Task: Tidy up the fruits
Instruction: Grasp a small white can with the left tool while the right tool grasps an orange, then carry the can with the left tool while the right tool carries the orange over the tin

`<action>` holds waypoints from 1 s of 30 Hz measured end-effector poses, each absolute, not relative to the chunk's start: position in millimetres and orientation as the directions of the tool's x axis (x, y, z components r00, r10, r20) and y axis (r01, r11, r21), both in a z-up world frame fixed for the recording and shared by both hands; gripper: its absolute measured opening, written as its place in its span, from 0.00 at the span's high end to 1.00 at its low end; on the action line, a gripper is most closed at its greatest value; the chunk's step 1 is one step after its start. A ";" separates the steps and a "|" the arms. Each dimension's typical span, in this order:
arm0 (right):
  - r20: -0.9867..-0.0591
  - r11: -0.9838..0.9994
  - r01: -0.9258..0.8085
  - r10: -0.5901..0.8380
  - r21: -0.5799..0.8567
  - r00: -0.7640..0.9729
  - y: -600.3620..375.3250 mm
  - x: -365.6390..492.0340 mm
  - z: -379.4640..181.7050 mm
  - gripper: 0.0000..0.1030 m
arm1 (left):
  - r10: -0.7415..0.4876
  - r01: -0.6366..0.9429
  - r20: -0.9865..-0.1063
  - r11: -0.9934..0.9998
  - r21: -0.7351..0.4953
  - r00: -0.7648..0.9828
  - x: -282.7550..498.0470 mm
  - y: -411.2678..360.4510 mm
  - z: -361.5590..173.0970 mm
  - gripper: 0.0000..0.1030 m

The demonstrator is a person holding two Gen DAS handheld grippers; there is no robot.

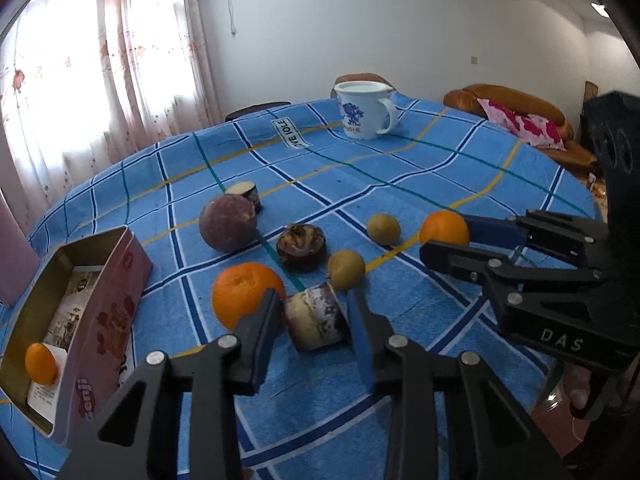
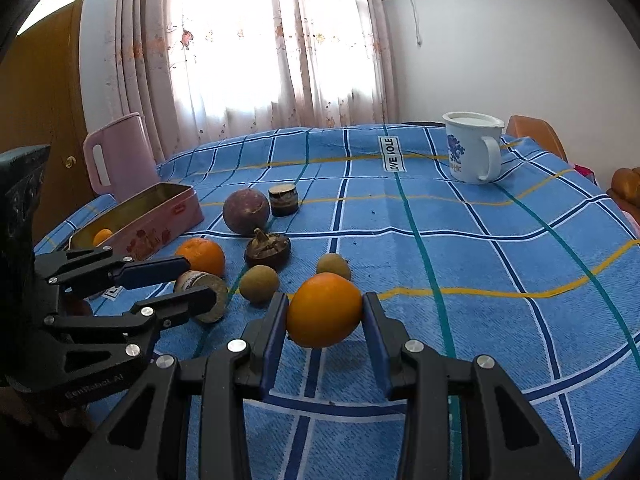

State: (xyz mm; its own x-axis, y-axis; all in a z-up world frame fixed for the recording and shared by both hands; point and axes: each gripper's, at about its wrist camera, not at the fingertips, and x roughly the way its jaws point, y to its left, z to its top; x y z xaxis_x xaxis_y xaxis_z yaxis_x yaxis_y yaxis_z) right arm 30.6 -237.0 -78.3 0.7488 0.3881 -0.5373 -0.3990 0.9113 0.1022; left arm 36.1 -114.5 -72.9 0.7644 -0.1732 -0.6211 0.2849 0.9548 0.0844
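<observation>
Orange fruit [image 2: 324, 310] sits clamped in the right tool [image 2: 325, 312] above the blue-checked counter [image 2: 480, 280]. The left tool [image 1: 314, 316] grips a cut, cylindrical fruit chunk [image 1: 316, 320], its kind unclear. The pink tin [image 1: 100, 320] half hides a small orange [image 1: 41, 363].

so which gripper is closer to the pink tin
Left. The left gripper, shut on a cut fruit chunk, sits just beside the pink tin; the right gripper, holding an orange, is farther off.

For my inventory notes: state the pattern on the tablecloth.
The tablecloth is a blue check crossed by white, navy, teal and yellow lines, clearest in the right wrist view.
</observation>
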 end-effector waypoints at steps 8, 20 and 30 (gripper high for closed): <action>-0.508 0.902 -0.422 0.409 0.096 0.758 -228.7 26.0 -70.6 0.62 | -0.181 0.272 -0.596 0.960 0.066 0.782 32.1 -104.6 -64.1 0.65; -0.484 0.882 -0.467 0.436 0.063 0.759 -207.2 27.9 -56.4 0.62 | -0.152 0.217 -0.550 0.975 0.055 0.821 26.4 -80.1 -49.6 0.66; -0.468 0.862 -0.505 0.462 0.039 0.753 -187.3 30.7 -44.6 0.62 | -0.139 0.188 -0.534 0.981 0.039 0.834 24.5 -63.7 -45.1 0.66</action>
State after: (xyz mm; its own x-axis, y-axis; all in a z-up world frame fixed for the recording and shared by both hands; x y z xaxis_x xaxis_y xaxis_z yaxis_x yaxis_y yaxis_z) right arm 30.7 -187.3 -44.6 0.7530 0.4621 -0.4684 -0.5049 0.8623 0.0390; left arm 24.5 -63.7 -45.1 0.8340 -0.1388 -0.5340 0.1880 0.9814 0.0386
